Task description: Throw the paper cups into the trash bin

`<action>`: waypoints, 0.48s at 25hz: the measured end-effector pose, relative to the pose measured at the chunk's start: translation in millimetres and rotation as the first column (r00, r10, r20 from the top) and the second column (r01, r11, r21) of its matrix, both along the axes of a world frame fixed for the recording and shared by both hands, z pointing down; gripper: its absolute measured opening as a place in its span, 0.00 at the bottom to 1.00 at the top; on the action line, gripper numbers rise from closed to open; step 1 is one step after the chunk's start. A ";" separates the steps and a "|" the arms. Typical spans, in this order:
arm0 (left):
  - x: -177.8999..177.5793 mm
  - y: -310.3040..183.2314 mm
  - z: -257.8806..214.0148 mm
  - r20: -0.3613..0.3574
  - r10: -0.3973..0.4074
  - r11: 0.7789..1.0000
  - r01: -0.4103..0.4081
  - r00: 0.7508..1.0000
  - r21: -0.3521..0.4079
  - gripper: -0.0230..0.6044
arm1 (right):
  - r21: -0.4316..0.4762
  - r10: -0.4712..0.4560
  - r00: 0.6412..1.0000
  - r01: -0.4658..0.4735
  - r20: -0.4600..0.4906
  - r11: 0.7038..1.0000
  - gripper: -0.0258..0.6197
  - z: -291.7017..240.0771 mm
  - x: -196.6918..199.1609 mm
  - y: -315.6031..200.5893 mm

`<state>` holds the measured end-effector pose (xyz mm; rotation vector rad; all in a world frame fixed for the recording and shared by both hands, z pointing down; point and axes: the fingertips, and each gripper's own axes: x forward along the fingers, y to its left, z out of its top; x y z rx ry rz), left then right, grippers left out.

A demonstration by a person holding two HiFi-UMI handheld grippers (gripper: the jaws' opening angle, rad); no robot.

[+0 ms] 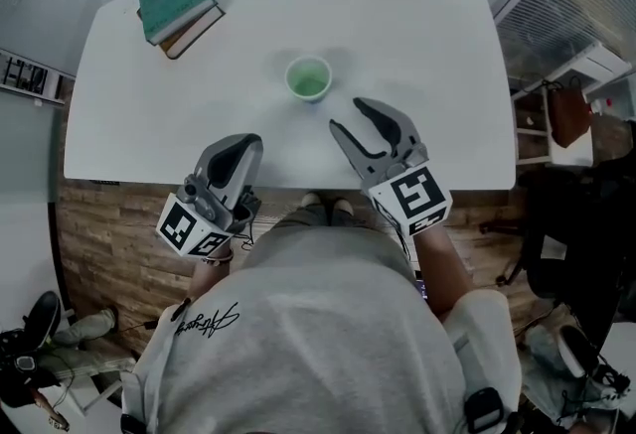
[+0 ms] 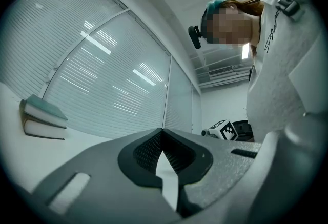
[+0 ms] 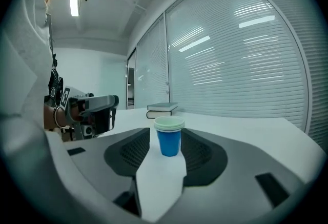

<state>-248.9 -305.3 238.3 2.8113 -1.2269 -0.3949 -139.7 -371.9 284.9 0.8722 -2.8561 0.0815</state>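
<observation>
A stack of paper cups (image 1: 308, 79), blue outside with pale green rims, stands upright near the middle of the white table (image 1: 427, 45). In the right gripper view the cups (image 3: 169, 136) sit on the table just beyond the fingertips, centred in the gap and touching neither jaw. My right gripper (image 1: 346, 114) is open, its tips pointing at the cups from the near right. My left gripper (image 1: 248, 142) hangs over the table's near edge, left of the cups, shut and holding nothing; its jaws meet at the tips (image 2: 163, 130). No trash bin is in view.
Two stacked books (image 1: 177, 0) lie at the table's far left corner. A shelf unit (image 1: 571, 94) and a dark chair (image 1: 566, 243) stand to the right of the table. Window blinds run along the far side. Wooden floor shows below the near edge.
</observation>
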 end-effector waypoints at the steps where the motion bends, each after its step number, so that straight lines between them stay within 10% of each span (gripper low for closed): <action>1: 0.6 0.4 -0.5 -0.003 -0.004 1.000 0.004 1.000 0.004 0.04 | -0.007 -0.003 1.000 0.003 -0.012 1.000 0.31 2.5 -1.3 -0.8; 12: -5.2 2.7 -1.3 -0.010 -0.070 0.997 0.070 0.997 0.009 0.04 | -0.059 -0.020 0.996 0.014 -0.087 0.998 0.46 18.5 -11.6 -15.4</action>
